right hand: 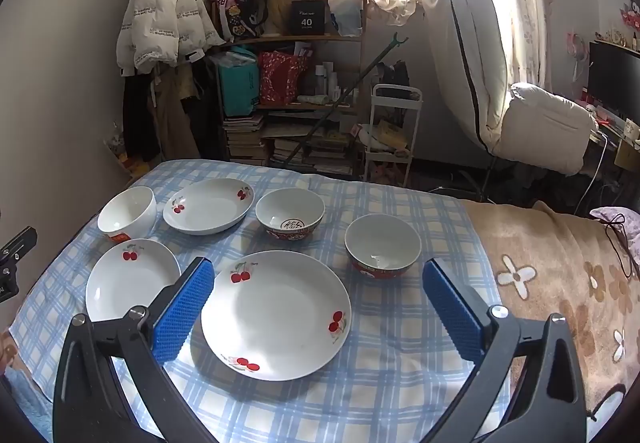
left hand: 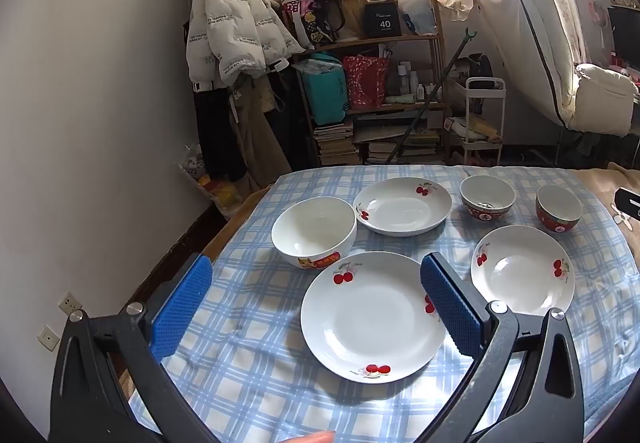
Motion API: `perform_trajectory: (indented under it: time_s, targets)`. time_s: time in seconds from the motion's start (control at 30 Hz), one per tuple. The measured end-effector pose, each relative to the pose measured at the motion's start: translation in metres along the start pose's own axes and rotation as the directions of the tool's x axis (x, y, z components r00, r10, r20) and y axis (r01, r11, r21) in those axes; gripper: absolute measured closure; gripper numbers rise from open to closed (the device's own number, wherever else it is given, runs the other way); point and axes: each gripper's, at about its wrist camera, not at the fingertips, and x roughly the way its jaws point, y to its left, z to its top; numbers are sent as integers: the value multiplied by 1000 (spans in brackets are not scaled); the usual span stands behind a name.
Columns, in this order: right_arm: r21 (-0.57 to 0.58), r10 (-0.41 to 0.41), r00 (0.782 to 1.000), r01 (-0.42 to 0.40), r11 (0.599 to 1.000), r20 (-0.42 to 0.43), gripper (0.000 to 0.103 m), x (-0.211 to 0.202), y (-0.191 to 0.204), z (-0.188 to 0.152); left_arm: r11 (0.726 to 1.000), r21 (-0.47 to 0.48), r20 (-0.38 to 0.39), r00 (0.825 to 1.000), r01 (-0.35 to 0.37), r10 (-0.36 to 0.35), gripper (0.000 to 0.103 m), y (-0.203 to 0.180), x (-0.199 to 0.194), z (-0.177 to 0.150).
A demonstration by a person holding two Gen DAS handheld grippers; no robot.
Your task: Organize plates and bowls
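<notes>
On a blue checked cloth stand three white cherry-print plates, a white bowl and two red-sided bowls. In the left wrist view, my left gripper is open above the near plate, with the white bowl just beyond it and nothing between its blue pads. A second plate lies behind. In the right wrist view, my right gripper is open over another plate, and a red bowl sits ahead between its fingers. The other red bowl stands further back.
The cloth ends at a brown flowered blanket on the right. Behind the table are a cluttered shelf, hanging coats and a white cart. A dark cable lies on the blanket. A fingertip shows at the bottom edge.
</notes>
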Motion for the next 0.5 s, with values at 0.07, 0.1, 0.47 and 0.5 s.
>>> perform_trajectory:
  time_s: [0.07, 0.1, 0.47, 0.5]
  targets:
    - [0, 0, 1000, 0, 1000, 0, 0, 0, 0, 0, 1000, 0, -1, 1000, 1, -1, 1, 0, 0, 0]
    - [0, 0, 1000, 0, 1000, 0, 0, 0, 0, 0, 1000, -1, -2, 1000, 2, -2, 1, 0, 0, 0]
    - [-2, 0, 1000, 0, 1000, 1, 0, 0, 1, 0, 1000, -4, 2, 1000, -9, 9, 1, -3, -3, 3]
    - [-3, -1, 1000, 1, 1000, 1, 0, 0, 1, 0, 1000, -4, 3, 1000, -9, 9, 1, -3, -4, 5]
